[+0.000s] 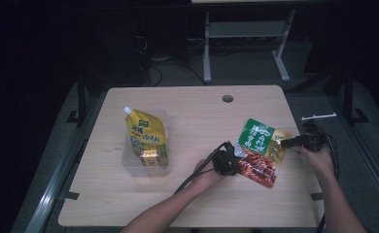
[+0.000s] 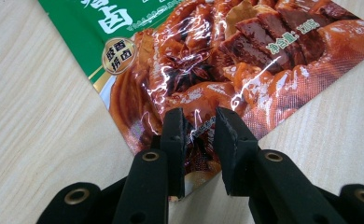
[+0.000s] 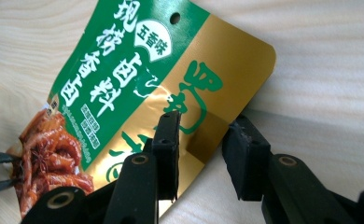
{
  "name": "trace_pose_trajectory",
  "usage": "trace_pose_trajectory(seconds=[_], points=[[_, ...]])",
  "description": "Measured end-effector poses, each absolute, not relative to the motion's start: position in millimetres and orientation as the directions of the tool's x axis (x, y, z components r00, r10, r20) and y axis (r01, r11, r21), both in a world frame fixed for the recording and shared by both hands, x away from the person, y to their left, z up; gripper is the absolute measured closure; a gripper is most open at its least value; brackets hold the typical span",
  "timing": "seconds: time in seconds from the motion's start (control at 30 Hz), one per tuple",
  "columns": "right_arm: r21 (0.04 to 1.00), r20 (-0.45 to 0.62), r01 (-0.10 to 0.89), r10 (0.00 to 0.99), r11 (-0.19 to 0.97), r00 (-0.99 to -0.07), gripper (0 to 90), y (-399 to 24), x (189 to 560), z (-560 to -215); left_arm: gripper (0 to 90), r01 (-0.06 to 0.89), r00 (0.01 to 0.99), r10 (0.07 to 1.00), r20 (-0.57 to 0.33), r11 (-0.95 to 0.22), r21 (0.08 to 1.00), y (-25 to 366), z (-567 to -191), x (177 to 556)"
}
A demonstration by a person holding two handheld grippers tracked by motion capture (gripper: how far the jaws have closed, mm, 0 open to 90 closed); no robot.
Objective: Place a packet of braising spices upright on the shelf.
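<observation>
Pouch [image 1: 258, 151] flat on table [image 1: 197, 116], right of clear bin [image 1: 129, 162]. Pinched at red end by left gripper [image 2: 198, 140]; straddled at gold edge by right gripper [image 3: 199, 140], not yet clamped. Lift pending.

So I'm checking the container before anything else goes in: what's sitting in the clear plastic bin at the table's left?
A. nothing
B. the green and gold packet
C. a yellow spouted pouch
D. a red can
C: the yellow spouted pouch lies in the clear bin.
</observation>
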State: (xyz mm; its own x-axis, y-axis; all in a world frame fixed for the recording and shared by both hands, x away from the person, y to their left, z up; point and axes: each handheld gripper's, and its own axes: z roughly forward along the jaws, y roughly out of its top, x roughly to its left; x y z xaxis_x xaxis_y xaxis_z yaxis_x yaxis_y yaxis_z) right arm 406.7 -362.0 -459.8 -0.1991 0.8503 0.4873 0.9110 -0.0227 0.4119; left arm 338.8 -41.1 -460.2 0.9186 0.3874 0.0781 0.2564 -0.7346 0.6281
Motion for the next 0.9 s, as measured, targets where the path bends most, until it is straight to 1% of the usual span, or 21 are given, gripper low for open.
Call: trace_pose_trajectory(seconds=[0.13,0.2,0.43,0.53,0.57,0.67,0.8,0.9], points=[[0.421,0.520,0.906,0.830,-0.043,-0.202,68.7,-361.5,408.0,-458.6,73.2,0.255,0.919,0.386,0.079,-0.736,0.627,-41.2,-460.2,338.7],[0.423,0.515,0.906,0.830,-0.028,-0.215,68.8,-361.3,408.6,-459.7,73.3,0.254,0.920,0.385,0.080,-0.736,0.627,-41.1,-460.2,338.7],[0.381,0.544,0.924,0.819,-0.044,-0.185,69.0,-361.8,409.7,-464.7,73.7,0.247,0.922,0.379,0.085,-0.740,0.625,-41.4,-460.1,338.6],[0.390,0.522,0.920,0.830,-0.027,-0.197,69.4,-357.0,410.5,-463.6,73.8,0.246,0.923,0.376,0.085,-0.743,0.622,-41.3,-459.8,338.5],[0.399,0.497,0.917,0.844,-0.015,-0.202,70.8,-355.4,410.6,-462.1,73.8,0.247,0.922,0.378,0.084,-0.741,0.624,-41.4,-460.0,338.3],[0.411,0.478,0.911,0.852,-0.003,-0.213,73.1,-351.4,410.4,-460.6,73.9,0.243,0.922,0.377,0.090,-0.743,0.624,-41.7,-460.1,337.7],[0.412,0.488,0.911,0.843,0.004,-0.225,74.2,-348.9,410.5,-460.8,74.0,0.243,0.922,0.376,0.090,-0.744,0.622,-41.6,-459.8,337.7],[0.399,0.505,0.917,0.830,0.019,-0.237,73.0,-347.3,410.3,-460.5,74.0,0.242,0.923,0.375,0.090,-0.745,0.621,-41.6,-459.8,337.8]])
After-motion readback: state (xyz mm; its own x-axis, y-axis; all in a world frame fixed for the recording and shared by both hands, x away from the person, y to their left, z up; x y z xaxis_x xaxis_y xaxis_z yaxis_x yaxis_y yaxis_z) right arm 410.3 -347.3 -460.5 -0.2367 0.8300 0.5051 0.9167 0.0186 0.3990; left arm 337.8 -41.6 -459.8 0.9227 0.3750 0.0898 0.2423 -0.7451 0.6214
